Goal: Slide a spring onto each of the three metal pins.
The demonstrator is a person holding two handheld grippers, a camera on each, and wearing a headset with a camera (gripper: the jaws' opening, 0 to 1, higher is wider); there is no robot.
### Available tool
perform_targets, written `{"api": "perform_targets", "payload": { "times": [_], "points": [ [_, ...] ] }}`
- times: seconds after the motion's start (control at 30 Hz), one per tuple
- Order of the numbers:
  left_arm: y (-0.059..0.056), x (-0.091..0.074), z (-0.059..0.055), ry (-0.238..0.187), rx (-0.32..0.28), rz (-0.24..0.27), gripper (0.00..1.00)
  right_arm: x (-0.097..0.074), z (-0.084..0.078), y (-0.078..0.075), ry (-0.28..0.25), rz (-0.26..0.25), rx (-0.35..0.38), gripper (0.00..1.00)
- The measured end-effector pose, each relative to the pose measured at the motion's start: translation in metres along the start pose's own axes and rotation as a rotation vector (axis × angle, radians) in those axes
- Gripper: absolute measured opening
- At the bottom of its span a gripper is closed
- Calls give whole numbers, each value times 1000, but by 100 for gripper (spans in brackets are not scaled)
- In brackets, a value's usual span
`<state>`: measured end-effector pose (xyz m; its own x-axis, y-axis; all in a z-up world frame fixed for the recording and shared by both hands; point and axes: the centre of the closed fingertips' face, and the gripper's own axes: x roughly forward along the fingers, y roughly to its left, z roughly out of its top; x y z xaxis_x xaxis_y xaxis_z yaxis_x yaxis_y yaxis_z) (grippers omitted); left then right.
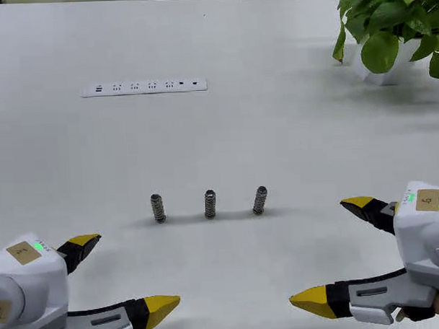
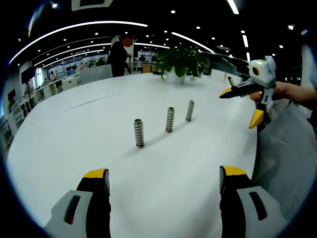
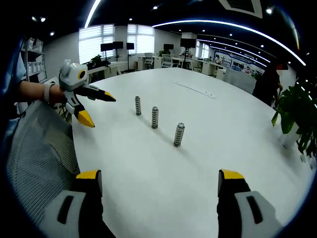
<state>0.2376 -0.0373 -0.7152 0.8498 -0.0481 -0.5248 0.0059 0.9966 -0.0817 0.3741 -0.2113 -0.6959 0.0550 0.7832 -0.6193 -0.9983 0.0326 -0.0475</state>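
Left gripper [image 1: 126,274] hovered over the near-left part of the white table [image 1: 291,140], its yellow-tipped jaws spread wide with nothing between them. Right gripper [image 1: 331,251] hovered at the near right, its jaws parted just as far and equally empty. Ahead of both, well apart from either, three springs stood in a row running left to right across the tabletop: the left spring [image 1: 157,208], the middle spring [image 1: 210,204] and the right spring [image 1: 260,200]. They were evenly spaced and did not touch one another. Each had its long axis vertical, pointing straight up off the surface, though in the head view the right spring seemed to lean slightly rightward at its top. The metal pins were hidden inside the coils. In the right gripper view a pale cap-like end showed at the top of the nearest spring, too small to identify. Both gripper bodies were cut off by the bottom edge of the head view. Farther back a white power strip [image 1: 145,86] lay flat, its length parallel to the row. A potted plant [image 1: 391,18] stood at the far right, cropped by the frame.
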Motion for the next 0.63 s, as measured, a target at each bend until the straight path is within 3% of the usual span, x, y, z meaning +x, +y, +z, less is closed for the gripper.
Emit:
{"api": "perform_targets", "payload": {
  "times": [0.63],
  "points": [
    [3, 1, -4, 9, 26, 5, 94, -1, 11, 9, -44, 0, -9, 98]
  ]
}}
